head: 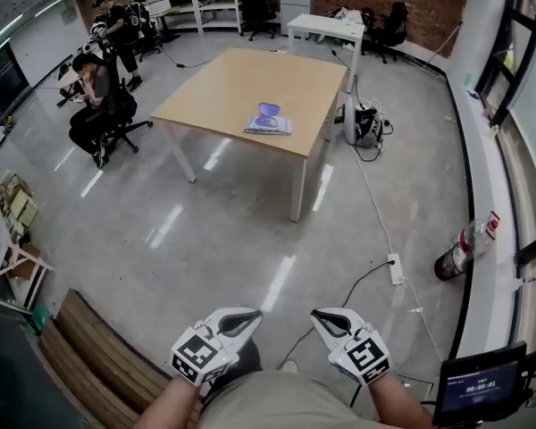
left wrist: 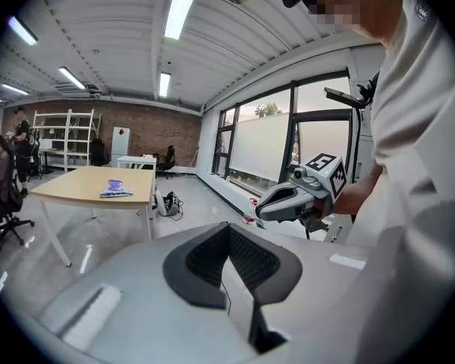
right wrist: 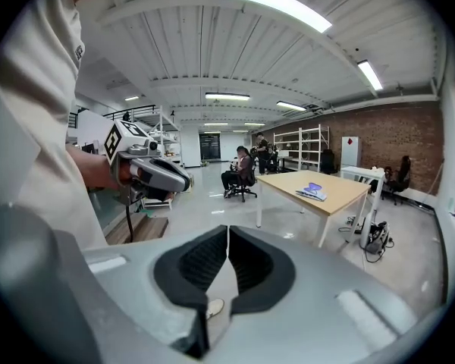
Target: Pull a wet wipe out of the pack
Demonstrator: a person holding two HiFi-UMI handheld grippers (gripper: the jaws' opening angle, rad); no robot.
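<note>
Wet wipe pack (head: 268,121) lying on the table (head: 216,92) well ahead; holding left gripper (head: 249,315) and right gripper (head: 321,316) low at the waist, jaws pressed together, gripping nothing, likely idling before walking over.

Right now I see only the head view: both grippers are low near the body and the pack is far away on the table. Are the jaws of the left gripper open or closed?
Observer: Closed. In the left gripper view, the left gripper has its jaw tips touching, with nothing between them.
Operator: And the right one?
Observer: The right gripper is closed and empty too. Below the tips, only floor and a shoe show through the gap.
Operator: Does the right gripper aim at the pack?
Observer: Not straight. In the right gripper view, the wet wipe pack lies to the right of the jaws, far off on the table.
</note>
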